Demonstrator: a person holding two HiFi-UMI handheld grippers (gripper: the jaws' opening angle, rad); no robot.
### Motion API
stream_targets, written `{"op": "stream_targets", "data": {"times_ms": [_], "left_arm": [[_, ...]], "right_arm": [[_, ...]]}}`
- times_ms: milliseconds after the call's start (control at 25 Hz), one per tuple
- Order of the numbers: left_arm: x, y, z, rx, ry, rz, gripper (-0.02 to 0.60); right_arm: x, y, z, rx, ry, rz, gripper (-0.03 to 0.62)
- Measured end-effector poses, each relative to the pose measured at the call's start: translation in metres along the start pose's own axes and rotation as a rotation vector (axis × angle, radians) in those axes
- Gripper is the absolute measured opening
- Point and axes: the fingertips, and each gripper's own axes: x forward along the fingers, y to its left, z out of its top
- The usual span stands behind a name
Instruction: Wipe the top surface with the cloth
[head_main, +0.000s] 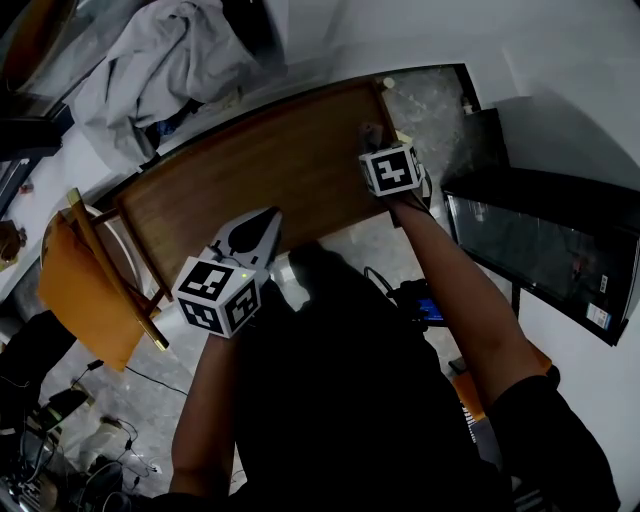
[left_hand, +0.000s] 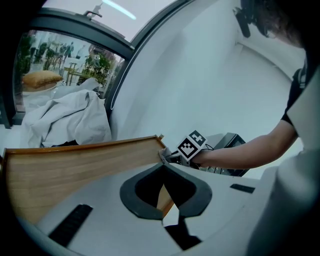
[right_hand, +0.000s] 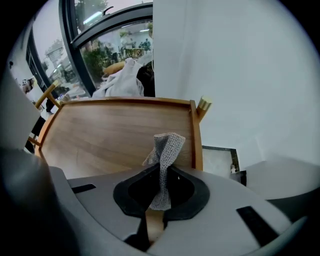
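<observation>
Right claw clamps cloth (head view unclear).

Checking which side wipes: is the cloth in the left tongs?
No, the grey knitted cloth is pinched in the right tongs, while the left tongs are shut on nothing.

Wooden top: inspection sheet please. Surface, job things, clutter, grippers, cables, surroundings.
Surface: wooden top with a raised rim, bare apart from the cloth at its right end.
Job's things: grey knit cloth, bunched up and standing out of the right gripper's jaws.
Clutter: nothing seen on the top; white fabric pile lies beyond its far edge.
Grippers: right gripper shut on the cloth; left gripper shut, empty, held over the near edge.
Cables: loose cables on the floor, lower left.
Surroundings: orange chair at the left end, black glass-fronted unit at the right.
</observation>
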Motion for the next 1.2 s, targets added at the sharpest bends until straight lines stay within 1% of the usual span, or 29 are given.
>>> {"op": "stream_targets", "data": {"times_ms": [120, 280, 440, 520, 600, 720, 800, 920, 1040, 1200], "left_arm": [[-0.007, 0.003, -0.001, -0.004, -0.009, 0.008, 0.012], [-0.021, 0.007, -0.001, -0.007, -0.035, 0.016, 0.012], [-0.042, 0.011, -0.006, -0.014, -0.050, 0.022, 0.011], [-0.056, 0.016, -0.007, -0.019, -0.060, 0.031, 0.012], [-0.073, 0.025, -0.009, -0.027, -0.074, 0.047, 0.012], [-0.103, 0.044, -0.009, -0.041, -0.110, 0.087, 0.012], [-0.126, 0.056, -0.011, -0.054, -0.132, 0.115, 0.012], [-0.161, 0.075, -0.015, -0.066, -0.152, 0.159, 0.012], [-0.196, 0.092, -0.021, -0.077, -0.166, 0.197, 0.012], [-0.240, 0.112, -0.038, -0.098, -0.176, 0.234, 0.011]], "right_arm": [[0.000, -0.006, -0.001, -0.014, 0.025, -0.049, 0.034], [-0.002, -0.020, -0.007, 0.030, 0.054, -0.116, 0.034], [-0.005, -0.028, -0.010, 0.033, 0.070, -0.167, 0.034], [-0.009, -0.025, -0.008, 0.025, 0.057, -0.182, 0.034], [-0.015, -0.007, 0.003, 0.009, 0.006, -0.163, 0.034], [-0.029, 0.052, 0.032, -0.002, -0.091, -0.059, 0.034], [-0.036, 0.107, 0.049, -0.018, -0.128, 0.035, 0.034], [-0.044, 0.198, 0.071, -0.082, -0.165, 0.167, 0.034], [-0.046, 0.280, 0.079, -0.135, -0.170, 0.271, 0.034], [-0.048, 0.379, 0.075, -0.212, -0.137, 0.404, 0.034]]}}
